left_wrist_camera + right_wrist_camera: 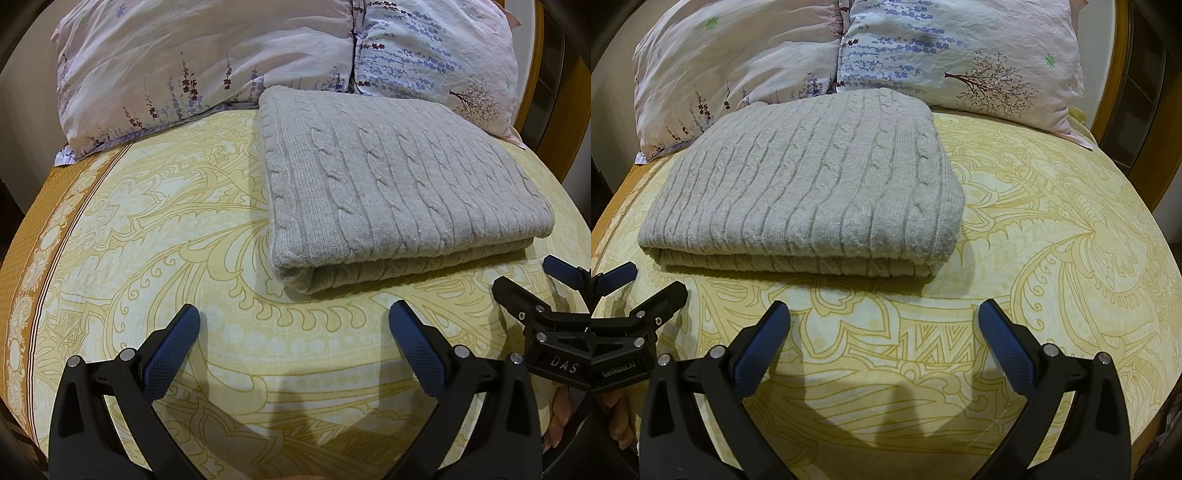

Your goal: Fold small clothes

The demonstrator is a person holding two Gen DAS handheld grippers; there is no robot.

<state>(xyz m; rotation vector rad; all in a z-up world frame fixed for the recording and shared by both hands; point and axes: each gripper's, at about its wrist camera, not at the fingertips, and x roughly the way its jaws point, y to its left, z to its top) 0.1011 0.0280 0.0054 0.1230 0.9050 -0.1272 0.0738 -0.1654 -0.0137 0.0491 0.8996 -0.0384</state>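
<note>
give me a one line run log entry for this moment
sweater: folded, flat on bed sheet, by pillows | left gripper: open, empty | right gripper: open, empty | neither touches sweater

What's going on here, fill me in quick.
A person is folding clothes on a bed with a handheld claw in each hand. A grey cable-knit sweater already lies folded on the yellow patterned bedsheet, in front of two floral pillows. The left claw and right claw are both open, empty, short of the sweater.
</note>
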